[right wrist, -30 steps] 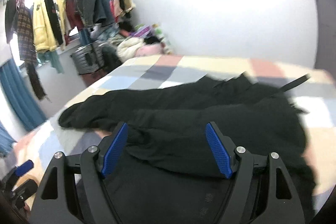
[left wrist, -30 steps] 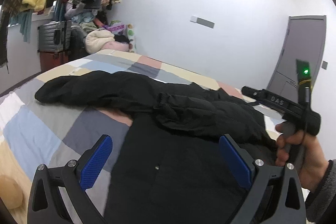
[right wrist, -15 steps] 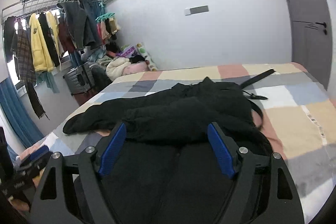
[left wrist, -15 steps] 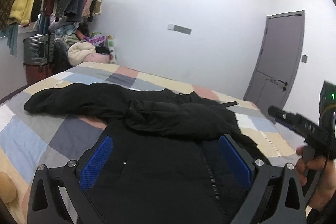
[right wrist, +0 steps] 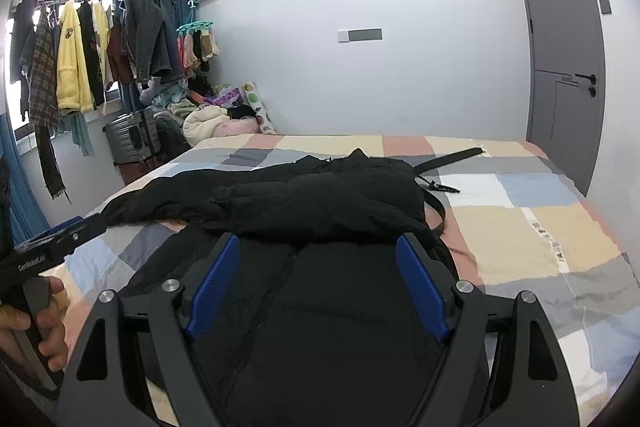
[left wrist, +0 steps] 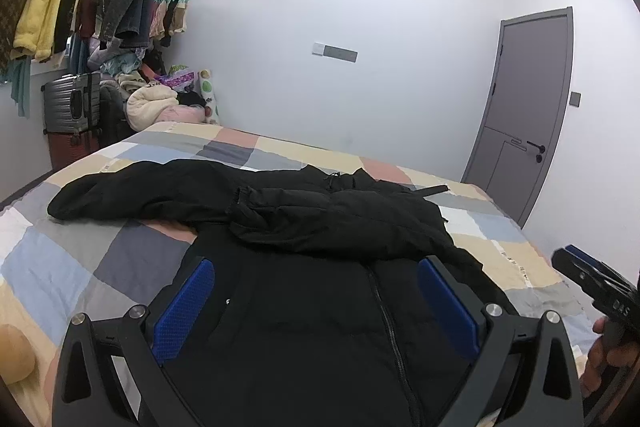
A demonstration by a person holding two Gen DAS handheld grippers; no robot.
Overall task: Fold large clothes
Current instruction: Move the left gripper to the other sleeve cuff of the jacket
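A large black padded coat [left wrist: 320, 315] lies on the checked bed [left wrist: 60, 267], zip up, with one sleeve folded across its chest and the other sleeve [left wrist: 132, 191] stretched to the left. My left gripper [left wrist: 316, 267] is open and empty, held above the coat's lower half. My right gripper [right wrist: 316, 247] is open and empty, also above the lower half of the coat [right wrist: 340, 327]. Each gripper shows in the other's view: the right gripper [left wrist: 592, 283] at the far right, the left gripper [right wrist: 60, 231] at the far left. A black belt [right wrist: 448, 157] trails off the coat's right side.
A rack of hanging clothes [right wrist: 84, 55] stands at the back left, with a grey suitcase [left wrist: 72, 103] and a pile of bedding [left wrist: 160, 103] below it. A grey door [right wrist: 564, 47] is on the right wall. A tan cushion [left wrist: 14, 351] lies at the bed's near left corner.
Both grippers have lifted and pulled back from the coat, so both views now look higher into the room. The right gripper has drifted rightward and lower in the left view. The coat lies unchanged.
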